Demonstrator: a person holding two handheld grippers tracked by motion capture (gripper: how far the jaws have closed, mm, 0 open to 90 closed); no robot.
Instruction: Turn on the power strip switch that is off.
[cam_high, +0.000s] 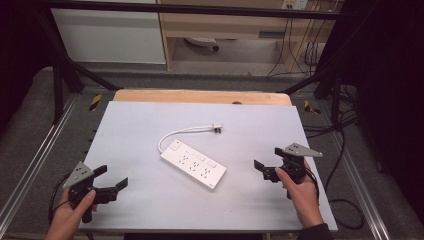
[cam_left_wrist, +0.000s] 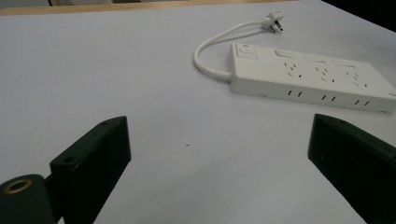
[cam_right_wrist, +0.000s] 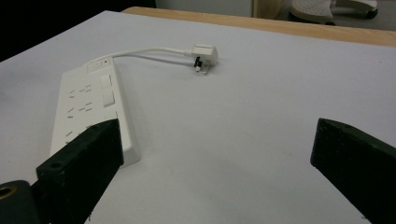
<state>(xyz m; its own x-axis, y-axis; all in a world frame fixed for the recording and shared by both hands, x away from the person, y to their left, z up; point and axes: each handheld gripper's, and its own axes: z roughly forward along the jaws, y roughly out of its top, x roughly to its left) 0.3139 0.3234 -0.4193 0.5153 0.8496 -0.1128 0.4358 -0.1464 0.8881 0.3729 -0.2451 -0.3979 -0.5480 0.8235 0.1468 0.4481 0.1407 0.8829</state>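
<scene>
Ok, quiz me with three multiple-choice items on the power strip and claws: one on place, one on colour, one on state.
1. Where does the power strip lie?
A. mid-table, between the claws
B. in the left claw
C. on the floor

2. What colour is its plug?
A. black
B. white
C. red

3. How are the left claw and right claw?
A. both shut
B. one holding the cable
C. both open, holding nothing

Answers: 1 A, it rests on the table between them; 2 B, white like the strip; 3 C, jaws apart in both gripper views.

You see a white power strip (cam_high: 193, 166) with white cord (cam_high: 176, 134) and plug (cam_high: 216, 128) on a pale grey table (cam_high: 150, 200); your black grippers carry grey plates.
</scene>
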